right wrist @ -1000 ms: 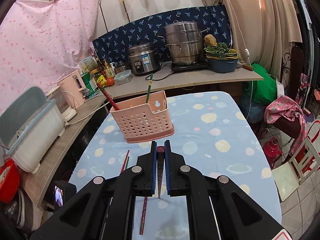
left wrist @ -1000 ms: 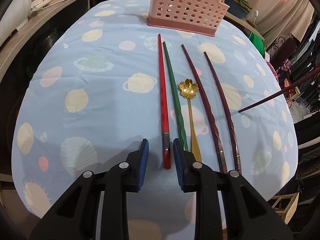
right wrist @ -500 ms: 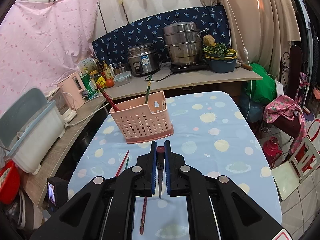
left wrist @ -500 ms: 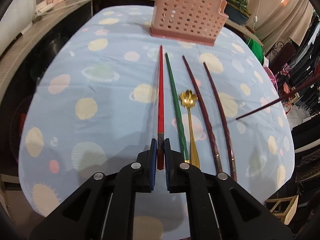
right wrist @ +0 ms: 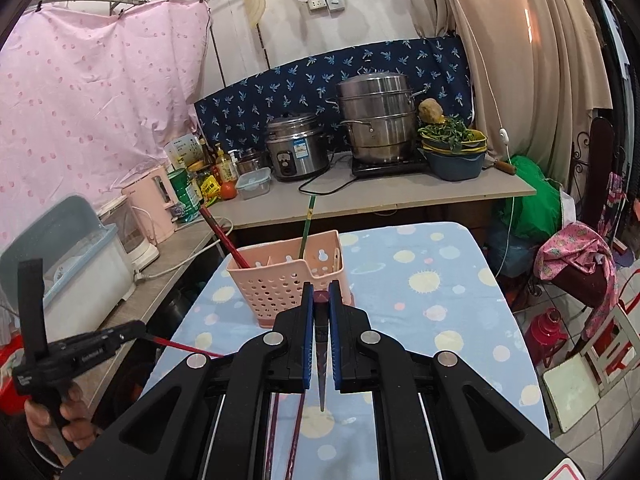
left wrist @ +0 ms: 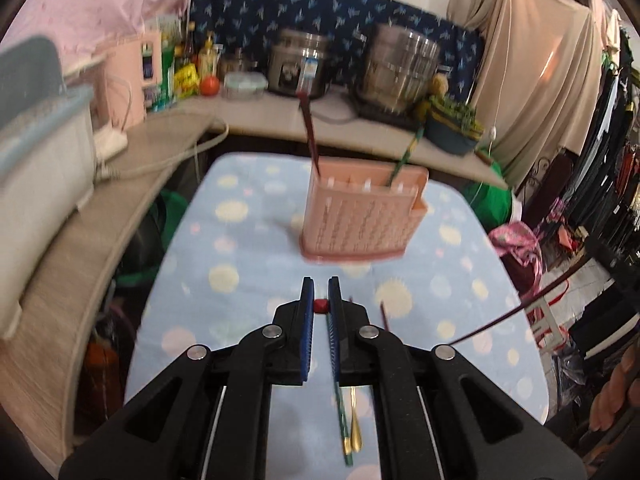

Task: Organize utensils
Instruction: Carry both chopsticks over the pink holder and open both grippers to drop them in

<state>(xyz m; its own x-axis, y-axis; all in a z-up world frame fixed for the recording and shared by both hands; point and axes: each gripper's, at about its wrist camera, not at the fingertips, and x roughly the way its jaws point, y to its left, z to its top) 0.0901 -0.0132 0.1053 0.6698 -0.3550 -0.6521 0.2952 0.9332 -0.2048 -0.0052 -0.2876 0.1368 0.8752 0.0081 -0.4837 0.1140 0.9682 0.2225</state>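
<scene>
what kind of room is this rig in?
Most likely a home kitchen, somewhat makeshift. A rice cooker and a stacked steel steamer pot stand on the wooden counter, with a bowl of greens beside them. A pink utensil basket sits on the cloth-covered table.

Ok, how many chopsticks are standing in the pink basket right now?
2. A red chopstick leans out of the left end of the basket, and a green chopstick stands near the right end. Anything shorter inside could be hidden behind the wall.

Home kitchen, rice cooker, stacked steamer pot, condiment bottles, hanging clothes
</scene>
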